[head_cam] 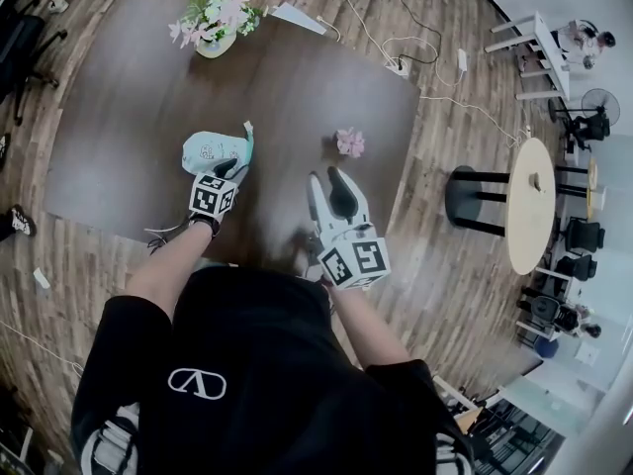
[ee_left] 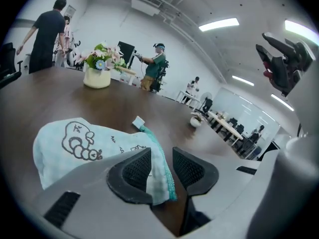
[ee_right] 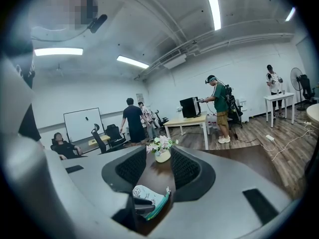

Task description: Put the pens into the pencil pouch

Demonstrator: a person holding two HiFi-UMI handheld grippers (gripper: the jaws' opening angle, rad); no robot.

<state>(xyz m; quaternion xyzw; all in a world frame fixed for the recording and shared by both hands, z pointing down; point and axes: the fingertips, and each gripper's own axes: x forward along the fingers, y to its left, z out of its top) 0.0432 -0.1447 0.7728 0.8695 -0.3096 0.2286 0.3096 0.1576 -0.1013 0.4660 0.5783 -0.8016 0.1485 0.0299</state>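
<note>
A pale teal pencil pouch (head_cam: pixel 210 148) with a cartoon doodle lies flat on the dark brown table (head_cam: pixel 129 97). My left gripper (head_cam: pixel 229 169) is at the pouch's near right end. In the left gripper view the pouch (ee_left: pixel 75 146) has its zipper edge between the jaws of the left gripper (ee_left: pixel 162 166). The left pad rests against the cloth and the right pad stands clear, so the jaws are open. My right gripper (head_cam: pixel 328 188) hovers to the right, open with nothing between the jaws (ee_right: pixel 158 166). From there I see the pouch (ee_right: pixel 144 195) below. No pen shows in any view.
A vase of flowers (head_cam: pixel 216 28) stands at the table's far edge. A small pink flower (head_cam: pixel 349 142) sits on the table right of the pouch. A black stool (head_cam: pixel 475 198) and a round table (head_cam: pixel 529 206) stand to the right, and cables lie on the floor. People stand in the room.
</note>
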